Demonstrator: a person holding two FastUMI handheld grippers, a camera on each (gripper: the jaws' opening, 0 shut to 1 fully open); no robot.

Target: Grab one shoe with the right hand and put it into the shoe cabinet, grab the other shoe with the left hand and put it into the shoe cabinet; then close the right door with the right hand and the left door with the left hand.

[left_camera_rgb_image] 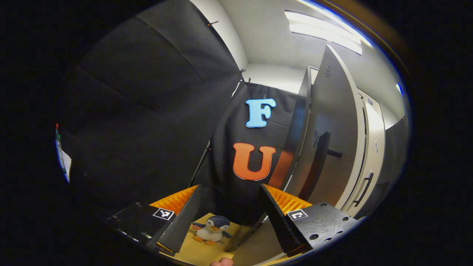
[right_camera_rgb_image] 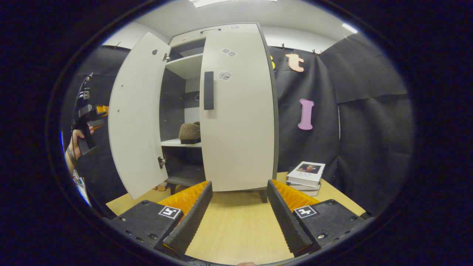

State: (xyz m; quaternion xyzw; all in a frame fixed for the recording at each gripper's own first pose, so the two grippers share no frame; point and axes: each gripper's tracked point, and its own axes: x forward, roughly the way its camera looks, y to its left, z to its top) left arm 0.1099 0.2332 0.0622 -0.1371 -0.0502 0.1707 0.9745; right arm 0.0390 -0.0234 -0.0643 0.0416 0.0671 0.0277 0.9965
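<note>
While the right door (right_camera_rgb_image: 238, 111) stands shut and the left door (right_camera_rgb_image: 135, 114) hangs wide, one shoe (right_camera_rgb_image: 190, 132) sits on the shoe cabinet (right_camera_rgb_image: 184, 66) middle shelf. Right gripper (right_camera_rgb_image: 239, 214) spread, empty, over the bench (right_camera_rgb_image: 236, 225); two stacked books (right_camera_rgb_image: 306, 178) beside the cabinet. Left gripper (left_camera_rgb_image: 230, 218) spread, empty; one toy penguin (left_camera_rgb_image: 213, 229) below it.

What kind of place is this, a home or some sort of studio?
Probably a staged recording booth, not a home: black cloth walls surround a wooden table holding a white shoe cabinet, under office-style ceiling lights.
</note>
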